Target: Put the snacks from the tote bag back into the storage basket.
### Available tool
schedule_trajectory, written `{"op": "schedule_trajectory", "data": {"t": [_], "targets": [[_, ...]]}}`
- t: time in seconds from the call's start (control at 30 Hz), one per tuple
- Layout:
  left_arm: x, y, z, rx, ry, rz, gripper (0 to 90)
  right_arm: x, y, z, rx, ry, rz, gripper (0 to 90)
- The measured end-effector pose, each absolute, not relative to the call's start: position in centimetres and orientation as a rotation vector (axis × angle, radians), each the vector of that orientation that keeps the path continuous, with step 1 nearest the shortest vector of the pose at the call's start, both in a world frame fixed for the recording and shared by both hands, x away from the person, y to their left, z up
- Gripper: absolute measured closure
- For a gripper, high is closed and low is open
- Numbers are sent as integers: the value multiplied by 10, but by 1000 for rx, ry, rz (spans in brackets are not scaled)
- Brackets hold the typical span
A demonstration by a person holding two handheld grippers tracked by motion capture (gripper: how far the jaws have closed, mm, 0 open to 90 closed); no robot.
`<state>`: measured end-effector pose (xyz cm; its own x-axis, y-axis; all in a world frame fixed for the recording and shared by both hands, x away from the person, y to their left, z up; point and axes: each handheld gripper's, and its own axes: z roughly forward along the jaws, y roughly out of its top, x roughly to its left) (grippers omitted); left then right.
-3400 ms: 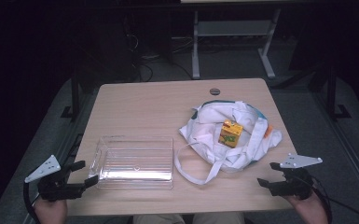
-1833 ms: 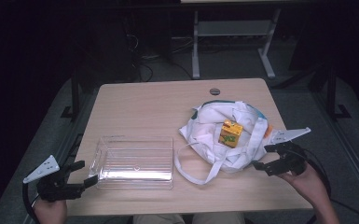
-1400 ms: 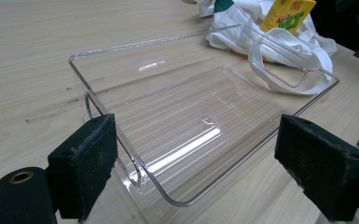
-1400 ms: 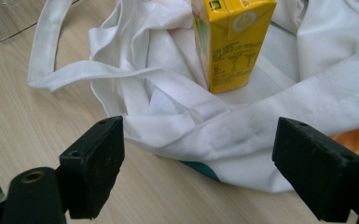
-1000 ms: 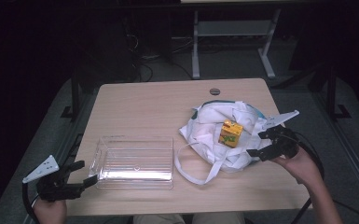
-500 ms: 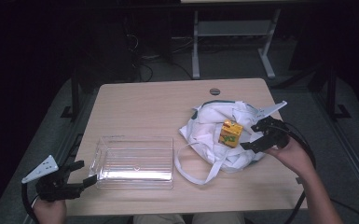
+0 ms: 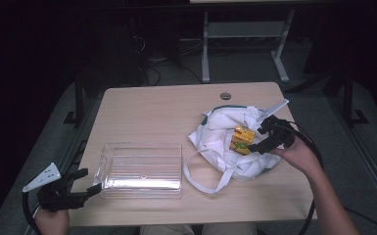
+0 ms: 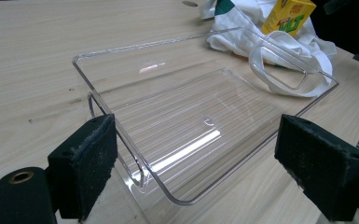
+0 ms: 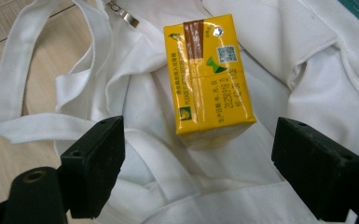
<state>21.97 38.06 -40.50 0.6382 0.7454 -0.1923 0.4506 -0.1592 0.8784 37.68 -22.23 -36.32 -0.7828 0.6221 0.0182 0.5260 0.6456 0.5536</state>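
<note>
A yellow drink carton (image 7: 242, 139) (image 9: 212, 77) (image 8: 289, 16) lies on a crumpled white cloth bag (image 7: 220, 139) (image 9: 307, 56) (image 8: 261, 42) on the right half of the table. My right gripper (image 7: 258, 142) (image 9: 196, 172) hovers just right of the carton, open, its jaws spread wider than the carton and short of it. A clear plastic tray (image 7: 142, 164) (image 8: 191, 121) rests on the left half of the table. At the table's front left corner my left gripper (image 7: 85, 183) (image 8: 196, 172) points at the tray's near end, open and holding nothing.
The wooden table (image 7: 152, 112) has a round cable hole (image 7: 225, 96) at its far edge. The bag's long handle loops (image 7: 203, 178) trail toward the front edge between tray and bag. A metal table frame (image 7: 245, 34) stands on the dark floor behind.
My right gripper has travelled from the table's right front edge up and leftward over the bag, ending beside the carton. The left gripper, tray and carton have stayed put.
</note>
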Motion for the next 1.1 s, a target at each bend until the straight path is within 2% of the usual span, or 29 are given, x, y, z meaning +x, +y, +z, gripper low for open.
{"op": "schedule_trajectory", "data": {"t": [0.7, 1.1], "targets": [[219, 381, -405, 1795, 964, 347, 128, 399, -206, -367, 917, 2727, 755, 204], [219, 381, -404, 1787, 966, 348, 127, 408, -194, -375, 883, 2748, 708, 286]]}}
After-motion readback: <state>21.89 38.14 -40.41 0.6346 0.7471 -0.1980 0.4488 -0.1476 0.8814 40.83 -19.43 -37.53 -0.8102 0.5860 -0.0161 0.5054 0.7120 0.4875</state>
